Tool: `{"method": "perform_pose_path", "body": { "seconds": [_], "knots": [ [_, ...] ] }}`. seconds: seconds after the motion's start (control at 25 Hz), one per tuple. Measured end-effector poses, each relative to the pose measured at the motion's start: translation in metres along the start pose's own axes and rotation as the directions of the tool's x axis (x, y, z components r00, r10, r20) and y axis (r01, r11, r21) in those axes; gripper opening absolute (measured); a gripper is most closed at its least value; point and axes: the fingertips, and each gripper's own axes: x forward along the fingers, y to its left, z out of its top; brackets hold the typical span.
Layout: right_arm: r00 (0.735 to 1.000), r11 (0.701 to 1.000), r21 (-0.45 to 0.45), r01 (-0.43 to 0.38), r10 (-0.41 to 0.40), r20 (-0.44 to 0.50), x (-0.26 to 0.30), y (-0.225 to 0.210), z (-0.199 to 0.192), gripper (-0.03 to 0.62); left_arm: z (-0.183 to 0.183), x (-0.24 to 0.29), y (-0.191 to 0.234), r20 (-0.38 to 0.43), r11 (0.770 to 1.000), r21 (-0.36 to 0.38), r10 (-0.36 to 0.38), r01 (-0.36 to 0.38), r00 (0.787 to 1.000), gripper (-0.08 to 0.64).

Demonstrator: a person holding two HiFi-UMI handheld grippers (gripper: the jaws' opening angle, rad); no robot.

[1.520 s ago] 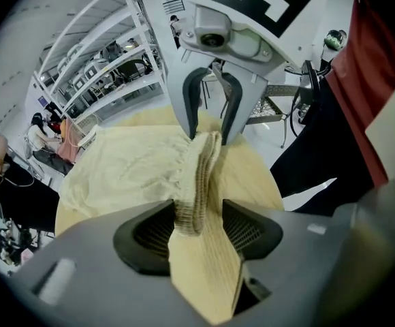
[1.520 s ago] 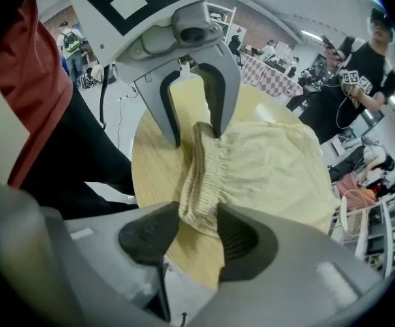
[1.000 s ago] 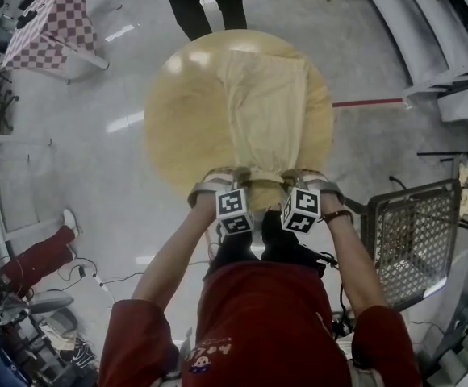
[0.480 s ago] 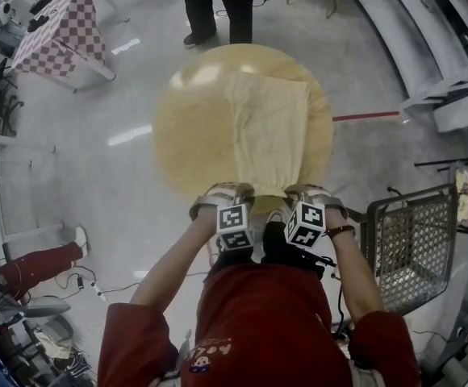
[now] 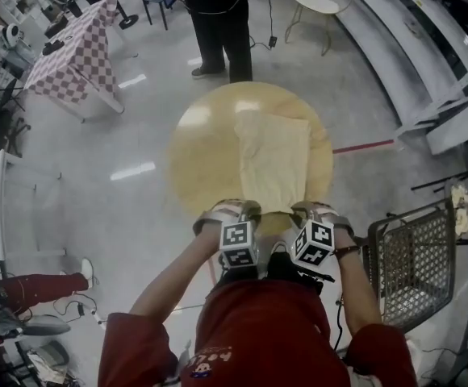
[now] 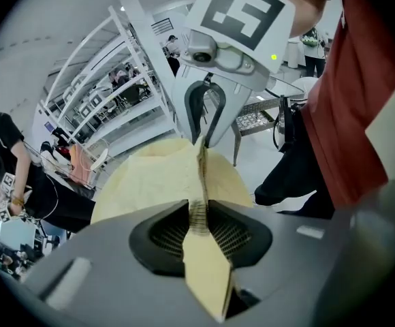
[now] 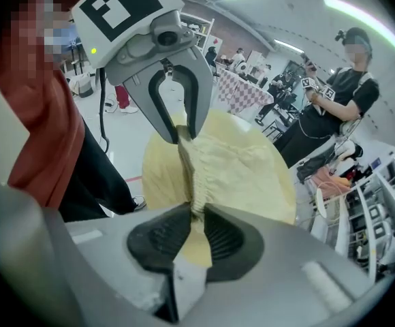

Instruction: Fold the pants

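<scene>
We have the pants (image 5: 273, 164) by their near end. They lie as a pale yellow strip on the round table (image 5: 202, 160), with the long axis running straight away from us toward the far rim. The left gripper (image 5: 232, 210) and the right gripper (image 5: 315, 210) sit side by side at the table's near rim, each on one corner of that end.

In the left gripper view the jaws are pressed together on a thin fold of the gathered edge (image 6: 197, 213), with cloth sticking out on our side of the pads. The right gripper view shows the same: its jaws are closed on the ribbed edge (image 7: 195, 206), and the edge runs taut across to the other gripper (so neither hand is empty).

Everything left of the garment lies ahead of the jaws and lower, on the tabletop. Neither hand is nearer to it than the other. We judge the fold calls for carrying the held end forward along that long axis, both hands level, so the near end lands squarely on the far end.
</scene>
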Motion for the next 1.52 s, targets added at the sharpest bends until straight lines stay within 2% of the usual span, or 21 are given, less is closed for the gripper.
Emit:
{"method": "perform_pose_path", "body": {
  "seconds": [0.36, 0.56, 0.8, 1.0, 1.52],
  "knots": [
    [0.991, 0.99, 0.016, 0.137, -0.137, 0.003, -0.022, -0.033, 0.035, 0.061, -0.004, -0.032, 0.046, 0.058, 0.993, 0.057, 0.099, -0.103, 0.993, 0.1],
    [0.98, 0.98, 0.015, 0.198, -0.198, 0.008, -0.025, -0.051, 0.05, 0.061, -0.008, -0.043, 0.07, 0.077, 0.992, 0.054, 0.113, -0.118, 0.991, 0.098],
    [0.97, 0.969, 0.022, 0.245, -0.245, 0.0, -0.03, -0.083, 0.054, 0.061, -0.003, -0.043, 0.102, 0.074, 0.985, 0.084, 0.142, -0.148, 0.987, 0.1],
    [0.968, 0.968, 0.033, 0.249, -0.249, -0.011, -0.02, -0.11, 0.053, 0.061, -0.002, -0.031, 0.132, 0.068, 0.985, 0.085, 0.146, -0.151, 0.987, 0.1],
    [0.983, 0.982, 0.063, 0.18, -0.177, -0.038, 0.022, -0.187, 0.042, 0.061, -0.008, 0.022, 0.212, 0.011, 0.991, 0.059, 0.117, -0.118, 0.993, 0.1]
  ]
}}
